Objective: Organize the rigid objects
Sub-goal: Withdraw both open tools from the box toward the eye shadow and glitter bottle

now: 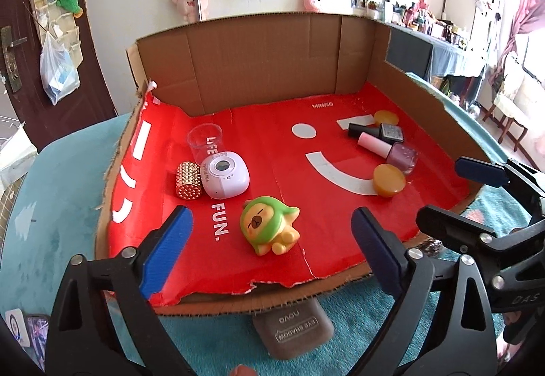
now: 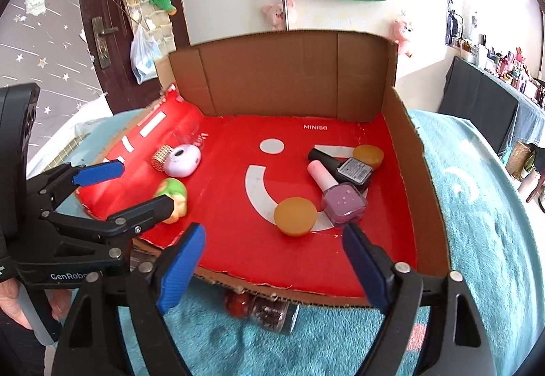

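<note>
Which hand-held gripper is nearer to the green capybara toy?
Left. The left hand-held gripper stands open just in front of the green capybara toy. The right hand-held gripper is open farther right, nearer the orange disc.

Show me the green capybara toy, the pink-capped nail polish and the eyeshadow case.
green capybara toy (image 1: 259, 226), left wrist view, its face.
pink-capped nail polish (image 2: 342, 202), right wrist view, its bottle body.
eyeshadow case (image 1: 294, 336), left wrist view, its lid.

Eyeshadow case (image 1: 293, 335) perhaps half under box (image 1: 238, 302)
</note>
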Demonstrator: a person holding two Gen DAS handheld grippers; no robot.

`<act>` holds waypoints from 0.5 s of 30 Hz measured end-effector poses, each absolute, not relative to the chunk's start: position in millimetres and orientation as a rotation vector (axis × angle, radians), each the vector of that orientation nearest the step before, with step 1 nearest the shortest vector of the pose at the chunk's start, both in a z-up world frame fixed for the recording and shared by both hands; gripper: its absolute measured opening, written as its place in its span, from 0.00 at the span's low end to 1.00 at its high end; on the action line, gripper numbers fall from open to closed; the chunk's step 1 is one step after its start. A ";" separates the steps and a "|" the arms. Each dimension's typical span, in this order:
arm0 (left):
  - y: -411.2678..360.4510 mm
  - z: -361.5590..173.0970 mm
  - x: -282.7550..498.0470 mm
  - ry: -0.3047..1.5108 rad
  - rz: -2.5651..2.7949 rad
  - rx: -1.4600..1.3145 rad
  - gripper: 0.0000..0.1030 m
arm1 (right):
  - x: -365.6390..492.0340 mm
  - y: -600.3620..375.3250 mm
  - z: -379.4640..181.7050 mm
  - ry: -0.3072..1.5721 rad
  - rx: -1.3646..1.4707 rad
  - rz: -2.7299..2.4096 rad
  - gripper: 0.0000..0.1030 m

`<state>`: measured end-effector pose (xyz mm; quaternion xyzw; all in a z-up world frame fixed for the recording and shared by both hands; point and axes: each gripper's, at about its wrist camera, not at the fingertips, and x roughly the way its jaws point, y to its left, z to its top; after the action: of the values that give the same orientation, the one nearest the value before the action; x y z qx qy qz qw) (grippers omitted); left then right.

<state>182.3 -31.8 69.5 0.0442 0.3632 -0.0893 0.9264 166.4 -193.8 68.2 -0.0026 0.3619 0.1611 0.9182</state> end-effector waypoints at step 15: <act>-33.9 93.6 133.9 0.657 -0.195 0.063 1.00 | 121.0 -203.4 98.3 0.609 0.030 0.374 1.00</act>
<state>133.9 -33.9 93.6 0.0308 0.3219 -0.0956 0.9414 121.0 -203.4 98.3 0.0147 0.2983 0.1832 0.9366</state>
